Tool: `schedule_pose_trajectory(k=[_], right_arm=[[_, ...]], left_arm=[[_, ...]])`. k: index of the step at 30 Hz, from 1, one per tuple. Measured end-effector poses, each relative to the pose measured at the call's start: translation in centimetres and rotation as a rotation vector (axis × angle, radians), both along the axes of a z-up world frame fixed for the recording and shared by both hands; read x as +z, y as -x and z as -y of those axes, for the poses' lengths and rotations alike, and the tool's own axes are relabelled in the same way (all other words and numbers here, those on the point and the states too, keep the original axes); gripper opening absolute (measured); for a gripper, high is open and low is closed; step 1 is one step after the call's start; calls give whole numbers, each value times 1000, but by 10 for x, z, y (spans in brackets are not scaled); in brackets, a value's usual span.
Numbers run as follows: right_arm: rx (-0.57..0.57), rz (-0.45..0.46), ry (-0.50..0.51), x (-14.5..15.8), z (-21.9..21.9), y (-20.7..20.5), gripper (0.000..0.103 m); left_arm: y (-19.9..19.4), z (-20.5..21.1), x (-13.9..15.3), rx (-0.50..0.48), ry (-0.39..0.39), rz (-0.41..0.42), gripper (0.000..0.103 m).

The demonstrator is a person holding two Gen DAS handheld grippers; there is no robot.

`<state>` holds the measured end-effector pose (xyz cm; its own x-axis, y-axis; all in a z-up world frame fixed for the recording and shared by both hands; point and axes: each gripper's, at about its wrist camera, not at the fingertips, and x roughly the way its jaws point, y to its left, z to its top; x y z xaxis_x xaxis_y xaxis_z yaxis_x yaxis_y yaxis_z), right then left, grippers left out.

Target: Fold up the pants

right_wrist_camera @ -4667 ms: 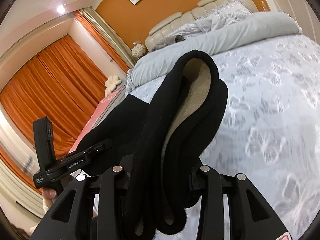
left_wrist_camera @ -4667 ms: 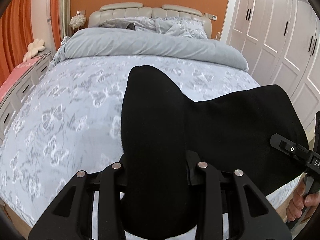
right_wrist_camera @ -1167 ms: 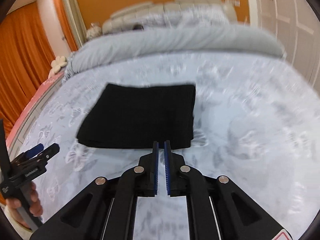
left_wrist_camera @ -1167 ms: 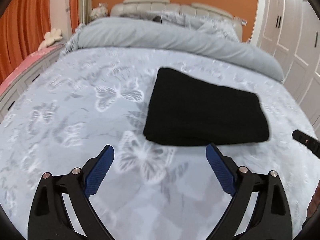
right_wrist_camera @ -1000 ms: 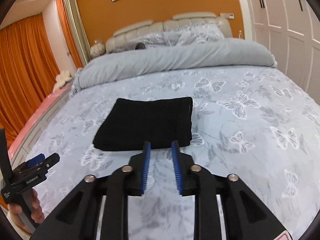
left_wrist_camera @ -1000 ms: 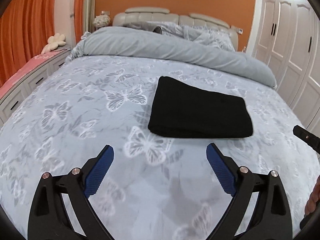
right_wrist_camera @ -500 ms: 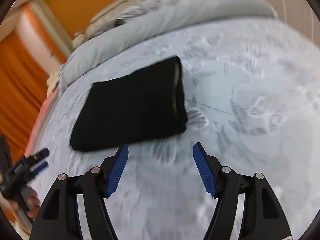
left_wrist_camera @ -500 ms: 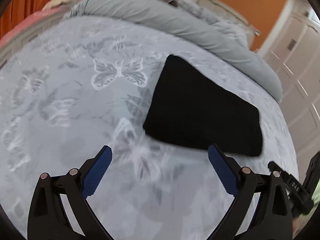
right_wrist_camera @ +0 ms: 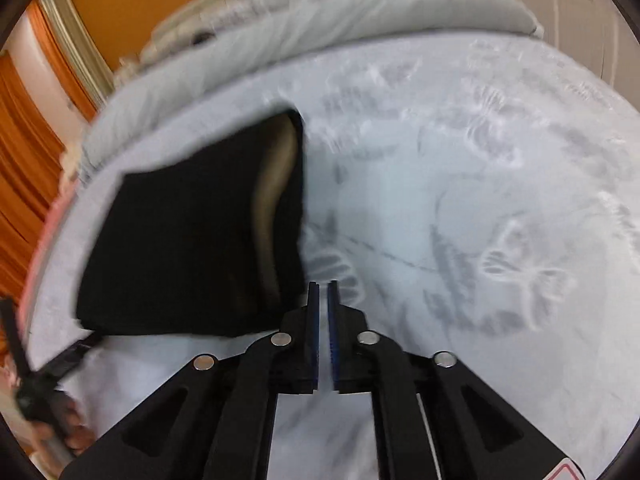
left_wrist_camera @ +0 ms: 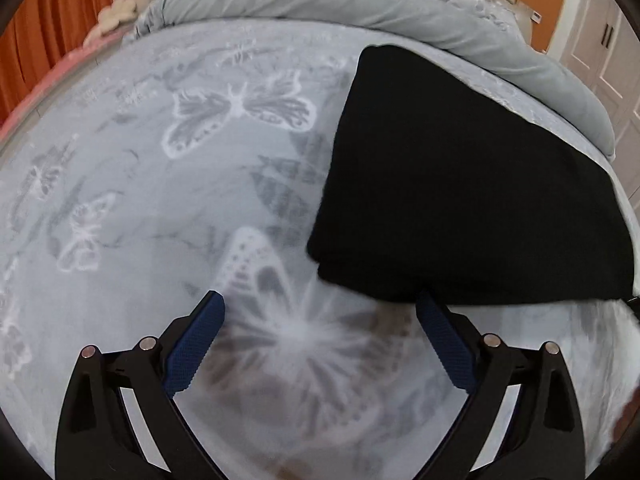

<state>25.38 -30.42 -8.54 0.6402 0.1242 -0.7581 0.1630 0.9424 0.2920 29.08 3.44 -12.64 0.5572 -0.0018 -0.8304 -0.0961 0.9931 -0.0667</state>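
Note:
The black pants (left_wrist_camera: 460, 184) lie folded into a thick rectangle on the butterfly-print bed sheet (left_wrist_camera: 160, 200). My left gripper (left_wrist_camera: 320, 302) is open wide just before their near left corner, its right fingertip (left_wrist_camera: 426, 304) at the near edge. In the right wrist view the pants (right_wrist_camera: 180, 240) show a tan lining (right_wrist_camera: 272, 200) along their right side. My right gripper (right_wrist_camera: 323, 288) hangs off the pants' near right corner. Its jaws are closing, almost together, with nothing between them.
A rolled grey duvet (left_wrist_camera: 360, 4) lies across the bed behind the pants. Orange curtains (left_wrist_camera: 40, 20) hang on the left and white wardrobe doors (left_wrist_camera: 616, 52) stand on the right. A hand (right_wrist_camera: 76, 440) holds the left gripper's handle low in the right wrist view.
Both grippers have sunk toward the bed and come close to the pants' near edge. The right jaws opened wide half a second ago and have since come nearly together. The left jaws stayed wide.

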Motion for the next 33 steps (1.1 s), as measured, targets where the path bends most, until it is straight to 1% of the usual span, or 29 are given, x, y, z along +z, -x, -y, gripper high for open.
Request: schedule_pose_trajectory(k=[1, 2, 4, 5, 6, 8, 10, 11, 12, 13, 16, 18, 21, 23, 24, 26, 28, 30, 31, 33], right_arm=[[7, 19, 8, 12, -3, 9, 8], [10, 36, 12, 26, -6, 22, 11], [13, 49, -2, 46, -11, 45, 28], [17, 69, -20, 59, -16, 64, 47], [16, 88, -18, 67, -21, 79, 57], [23, 125, 27, 78, -26, 109, 58], [32, 162, 125, 88, -38, 139, 62], [33, 181, 160, 91, -42, 152, 68], [35, 200, 201, 93, -50, 167, 73], [36, 210, 221, 93, -54, 177, 74], [35, 236, 249, 90, -64, 212, 84], [24, 243, 244, 83, -67, 233, 85], [60, 214, 231, 72, -73, 250, 85], [69, 216, 248, 67, -78, 261, 86], [66, 220, 266, 66, -79, 264, 85], [56, 233, 316, 64, -82, 266, 85], [41, 253, 341, 64, -85, 271, 85], [24, 266, 343, 66, -85, 273, 86], [22, 267, 339, 66, -85, 274, 86], [19, 254, 328, 64, -84, 271, 86]], left_arm=[[7, -1, 5, -2, 4, 8, 94], [14, -1, 11, -4, 15, 15, 94], [38, -3, 30, -7, 43, 43, 94], [49, -3, 39, -8, 45, 57, 94], [65, -2, 50, -12, 41, 73, 94], [100, 1, 71, -25, 31, 112, 95], [127, 3, 85, -35, 22, 138, 95], [149, 4, 93, -42, 21, 158, 98], [162, 5, 97, -43, 20, 168, 98], [181, 6, 100, -45, 18, 182, 98], [224, 5, 98, -57, 17, 200, 98], [248, 5, 90, -70, 16, 194, 98], [266, 10, 80, -130, -8, 180, 98], [271, 16, 79, -150, -58, 203, 98], [277, 21, 79, -154, -98, 230, 98], [282, 23, 79, -151, -132, 262, 98], [284, 24, 79, -150, -126, 276, 98], [282, 22, 80, -158, -86, 264, 98], [281, 21, 81, -156, -65, 264, 98], [280, 19, 83, -141, -59, 271, 98]])
